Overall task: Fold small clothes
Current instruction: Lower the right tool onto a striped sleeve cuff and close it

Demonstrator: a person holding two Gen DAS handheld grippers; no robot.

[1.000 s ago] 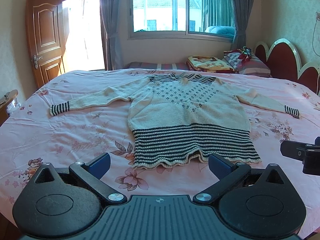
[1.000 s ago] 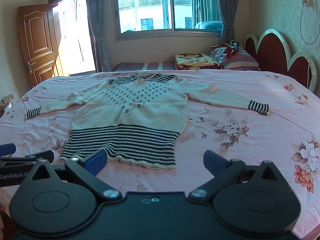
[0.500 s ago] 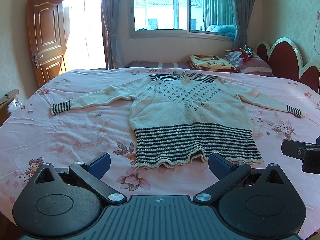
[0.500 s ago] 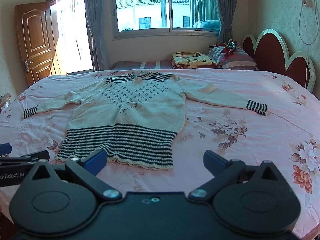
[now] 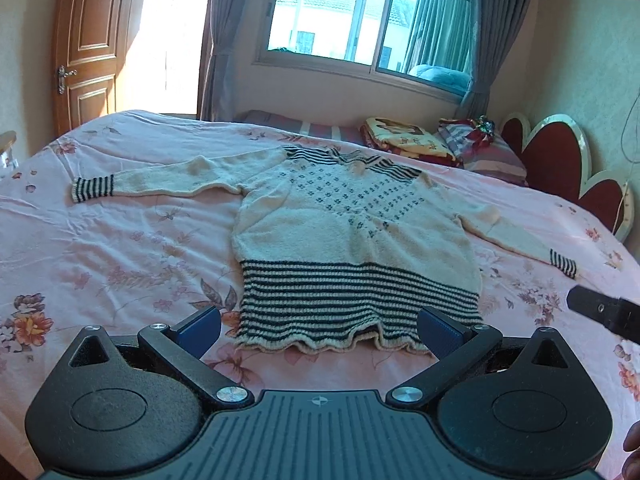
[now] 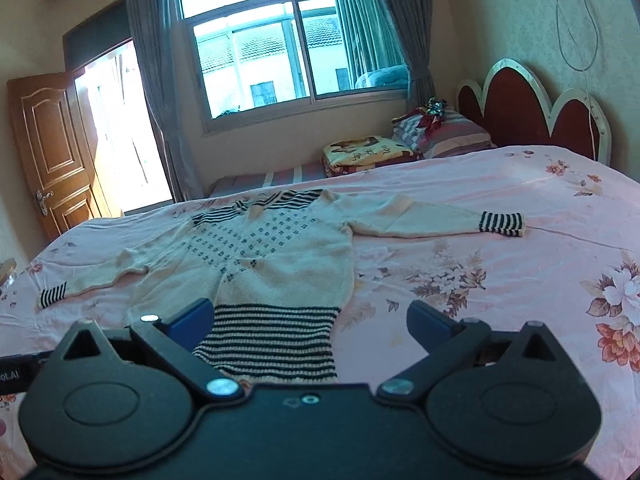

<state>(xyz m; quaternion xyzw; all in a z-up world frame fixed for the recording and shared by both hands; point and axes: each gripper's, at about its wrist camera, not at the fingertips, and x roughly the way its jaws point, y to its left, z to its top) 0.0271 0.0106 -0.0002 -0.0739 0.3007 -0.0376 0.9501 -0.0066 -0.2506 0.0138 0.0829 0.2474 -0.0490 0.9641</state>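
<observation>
Your left claw (image 5: 319, 330) is spread wide with nothing between its blue pads (image 5: 200, 330), and it hangs just short of the sweater (image 5: 352, 240), which lies flat and unfolded on the pink flowered bed (image 5: 100, 248) straight ahead of it. The wavy striped hem sits right between the two pads from this view, though you cannot tell whether the pads touch the fabric or the bed. One sleeve stretches out to the left of the claw, ending in a striped cuff (image 5: 93, 188); the other runs off to the right. At the right edge of the left wrist view a black part of your other tool pokes in, cut off by the frame. Your right claw (image 6: 310, 322) is also wide apart and empty, over the sweater's (image 6: 256, 264) right lower corner; its left pad (image 6: 190, 320) hides part of the striped band, and the tool's body covers the hem below. Far ahead of both claws, pillows (image 6: 440, 134) and a folded blanket (image 6: 368, 154) rest by the red headboard (image 6: 532, 108), their details hard to make out.
</observation>
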